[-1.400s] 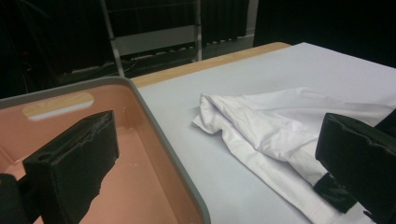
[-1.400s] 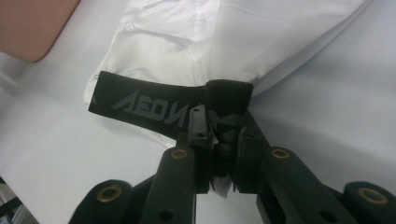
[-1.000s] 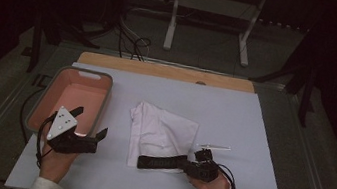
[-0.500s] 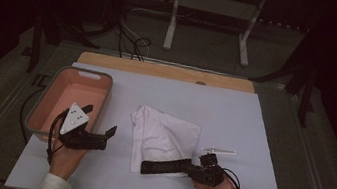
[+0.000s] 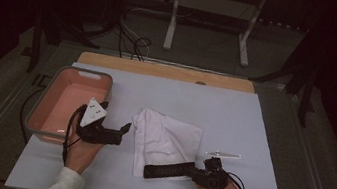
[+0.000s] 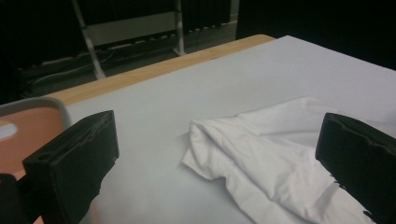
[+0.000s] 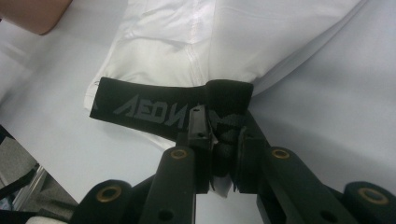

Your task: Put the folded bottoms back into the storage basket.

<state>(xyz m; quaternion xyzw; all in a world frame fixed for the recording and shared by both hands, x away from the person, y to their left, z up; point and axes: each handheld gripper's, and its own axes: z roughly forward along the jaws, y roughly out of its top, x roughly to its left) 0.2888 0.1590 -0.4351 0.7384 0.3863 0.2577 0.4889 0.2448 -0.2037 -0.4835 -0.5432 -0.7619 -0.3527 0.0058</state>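
Beyond the far edge of the bench [image 5: 261,138] the room sinks into darkness: a pale metal stand [image 5: 208,14] and a tangle of cables [image 5: 132,38] on the floor can be made out, and little else. The bench carries a pale grey-white sheet, with a strip of bare wood [image 5: 170,72] along its far side; its near corners run out of the high view. On its left stands a grey-rimmed tub [image 5: 76,74] with a salmon inside, its near wall partly hidden behind the left claw and hand, and its contents, if any, hard to tell. Near the middle lies the white garment [image 5: 167,137], crumpled and folded over itself, so its full shape cannot be read; its near edge ends in a black waistband [image 7: 144,109] printed with grey letters that show mirrored and are partly covered. The right claw [image 7: 219,144] is closed tight on the bunched end of that band, white cloth pinched below the pads, and the person's right hand is cut off by the bottom edge of the high view. The left claw [image 5: 125,129] stands wide open with nothing in it, just beside the garment's left edge, between tub and cloth. A small clear object [image 5: 223,155] lies right of the garment, too faint to identify.
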